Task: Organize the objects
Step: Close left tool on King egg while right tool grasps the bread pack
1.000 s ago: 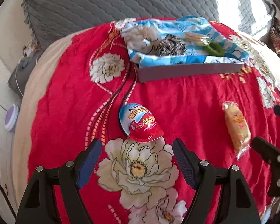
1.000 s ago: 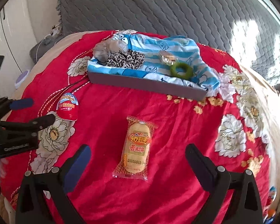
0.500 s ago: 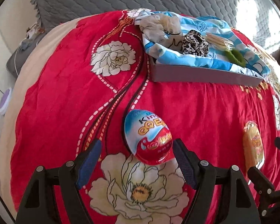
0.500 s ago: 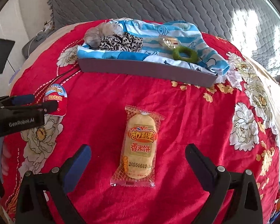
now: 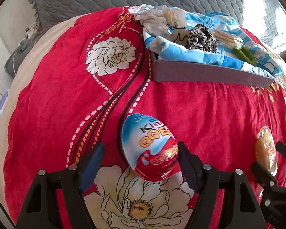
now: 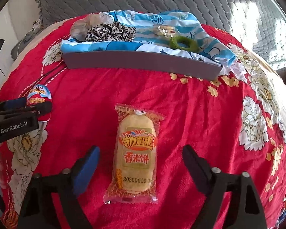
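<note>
While the left tongs (image 5: 140, 159) close, their jaws stand apart around the egg (image 5: 149, 147), which lies on the red bedspread (image 5: 47, 114); the right-hand jaw is at the egg's side, the left one clear of it, so no grip is confirmed. Beyond, a grey tray (image 5: 209, 74) holds a blue cloth (image 5: 181, 51), a leopard scrunchie (image 5: 202, 38) and a green ring (image 5: 245, 54). The snack pack (image 5: 266, 152) lies at the right edge.

From the right wrist, the right tongs (image 6: 141, 162) are also closing, jaws wide apart either side of the snack pack (image 6: 136, 154), neither touching it. The pack lies flat on the bedspread (image 6: 190, 114), near side of the tray (image 6: 143, 62). The left tongs (image 6: 36, 105) flank the egg (image 6: 39, 96) at far left.
</note>
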`<state>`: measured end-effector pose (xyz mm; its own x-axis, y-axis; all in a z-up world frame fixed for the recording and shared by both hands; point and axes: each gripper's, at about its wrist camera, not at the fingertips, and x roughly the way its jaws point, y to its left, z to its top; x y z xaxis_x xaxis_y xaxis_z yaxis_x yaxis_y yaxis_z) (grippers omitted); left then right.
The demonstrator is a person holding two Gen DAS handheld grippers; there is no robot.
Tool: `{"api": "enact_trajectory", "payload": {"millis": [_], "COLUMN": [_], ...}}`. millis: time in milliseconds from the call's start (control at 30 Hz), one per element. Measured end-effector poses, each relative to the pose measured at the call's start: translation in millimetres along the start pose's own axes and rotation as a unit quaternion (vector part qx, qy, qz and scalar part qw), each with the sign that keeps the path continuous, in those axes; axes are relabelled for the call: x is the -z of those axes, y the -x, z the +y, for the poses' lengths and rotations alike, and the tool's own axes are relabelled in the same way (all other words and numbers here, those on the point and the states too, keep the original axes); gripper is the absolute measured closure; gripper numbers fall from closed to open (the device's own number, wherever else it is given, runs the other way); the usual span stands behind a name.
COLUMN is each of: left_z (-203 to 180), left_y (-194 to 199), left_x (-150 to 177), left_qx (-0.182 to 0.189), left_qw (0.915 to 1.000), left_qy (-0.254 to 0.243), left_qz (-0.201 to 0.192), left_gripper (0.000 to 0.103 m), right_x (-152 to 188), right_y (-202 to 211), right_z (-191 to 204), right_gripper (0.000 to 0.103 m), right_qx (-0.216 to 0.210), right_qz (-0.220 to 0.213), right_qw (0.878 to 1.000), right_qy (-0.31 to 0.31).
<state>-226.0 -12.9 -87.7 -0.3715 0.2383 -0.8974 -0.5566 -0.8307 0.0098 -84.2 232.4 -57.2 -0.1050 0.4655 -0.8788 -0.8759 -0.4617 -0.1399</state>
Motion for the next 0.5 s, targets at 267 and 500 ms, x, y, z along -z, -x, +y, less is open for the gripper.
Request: {"api": "enact_trajectory", "payload": {"millis": [267, 500], "left_z": [-9.8, -6.2], "left_y": [-0.4, 2.8], "left_x": [-0.6, -1.3], "left_qx": [0.01, 0.029], "left_qw": [0.9995, 0.9992], "left_qy": [-0.029, -0.028], "left_qz": [-0.003, -0.007], "left_gripper": [0.048, 0.048], "right_x": [1.7, 1.5], "right_y": [-10.6, -9.7], "right_z": [1.7, 4.4], "right_gripper": [0.052, 0.064], "right_qx": [-0.01, -0.025], "right_qz": [0.013, 0.01], "right_qw": [1.0, 1.0], "right_qy": [0.003, 0.013]}}
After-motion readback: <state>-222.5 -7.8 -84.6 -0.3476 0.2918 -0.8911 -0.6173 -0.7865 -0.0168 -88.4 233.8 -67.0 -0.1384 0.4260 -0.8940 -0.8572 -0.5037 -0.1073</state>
